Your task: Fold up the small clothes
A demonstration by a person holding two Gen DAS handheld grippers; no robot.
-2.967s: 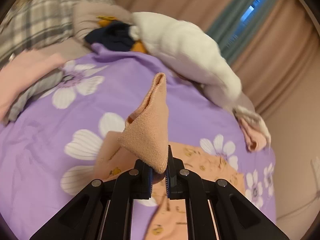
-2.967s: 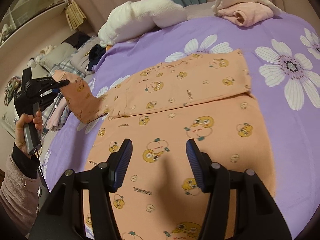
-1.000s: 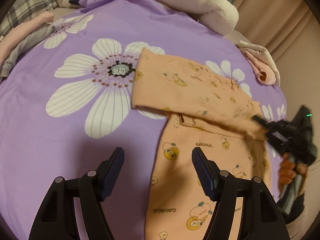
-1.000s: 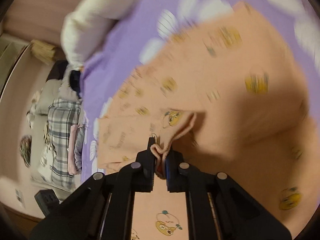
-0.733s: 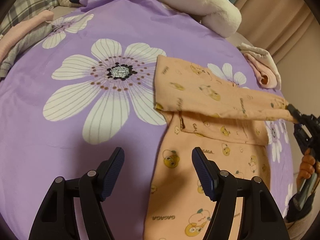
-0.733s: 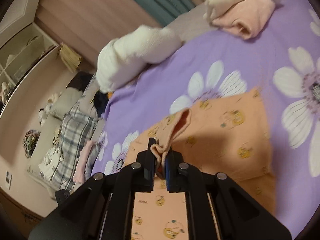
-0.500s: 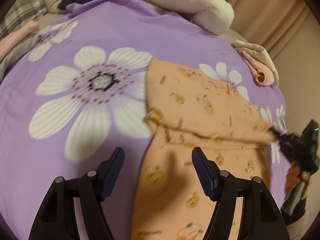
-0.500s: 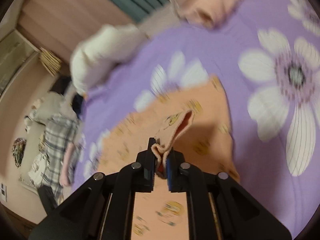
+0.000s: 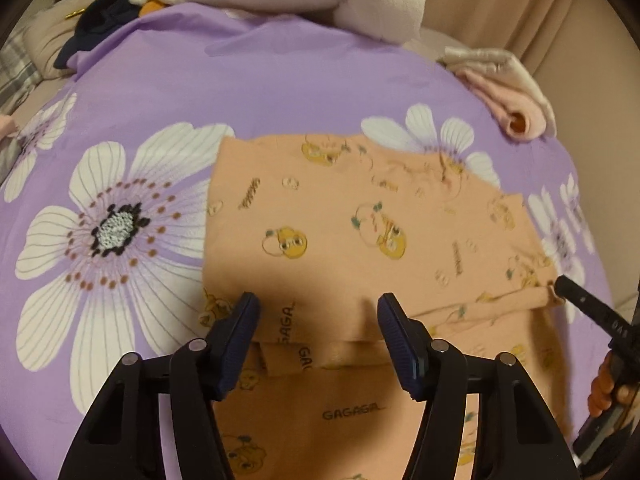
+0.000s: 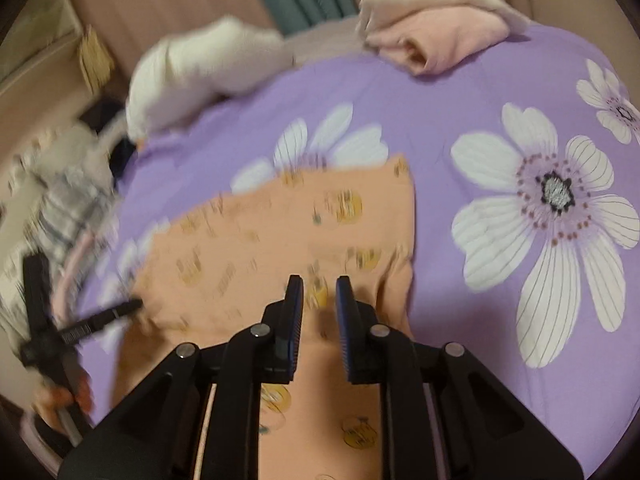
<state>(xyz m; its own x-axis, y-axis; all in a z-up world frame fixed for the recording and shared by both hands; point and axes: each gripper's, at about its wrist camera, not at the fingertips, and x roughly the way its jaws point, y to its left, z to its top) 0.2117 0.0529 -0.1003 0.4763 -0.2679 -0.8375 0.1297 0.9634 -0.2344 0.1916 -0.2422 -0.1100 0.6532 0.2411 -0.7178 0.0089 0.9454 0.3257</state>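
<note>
Pyjama top, peach with little yellow cartoon faces, lies on the purple flowered bed, its upper part folded across the body so that the fold's near edge runs just ahead of the left tongs. Those tongs hang over that edge with their jaws spread and closing, nothing pinched between them. The right tongs sit at the cloth's right side, jaws parting, with only flat cloth showing through the gap, so the cloth looks let go.

To do this step well, I judge the folded flap should be left lying flat and its edges squared to the body beneath. The next pinch should take both layers close to a corner, so that the lower one does not drag.

A second ago the right tongs were clenched on a bunched sleeve end and carrying it across; now that sleeve is down. The left tongs, then over bare sheet beside the garment, are now above the fold.
</note>
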